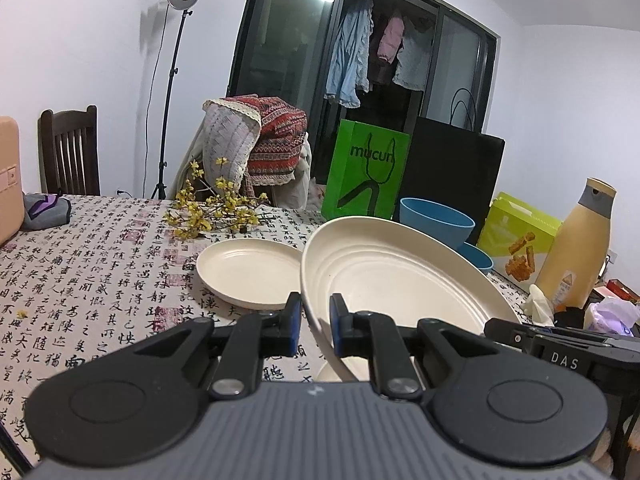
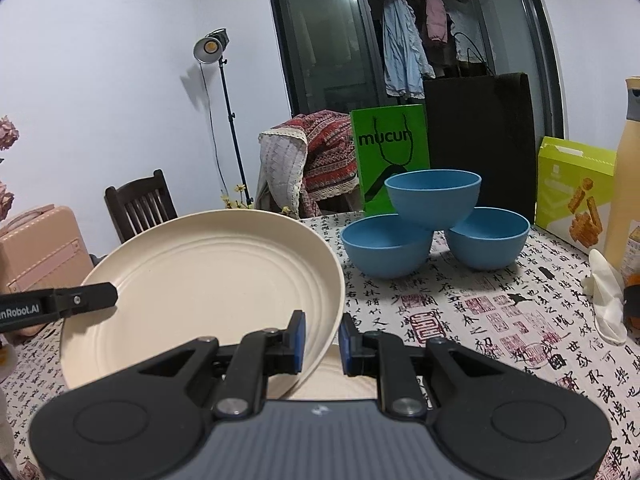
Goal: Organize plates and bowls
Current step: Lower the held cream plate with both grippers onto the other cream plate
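2 tongs, left and right, each pinch opposite rims of 1 tilted cream plate; 3 blue bowls beyond.

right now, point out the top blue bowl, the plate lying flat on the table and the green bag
top blue bowl [image 2: 434, 200], right wrist view, on its outer front wall
flat cream plate [image 1: 246, 268], left wrist view, on its inner base
green bag [image 2: 390, 156], right wrist view, on its printed front face
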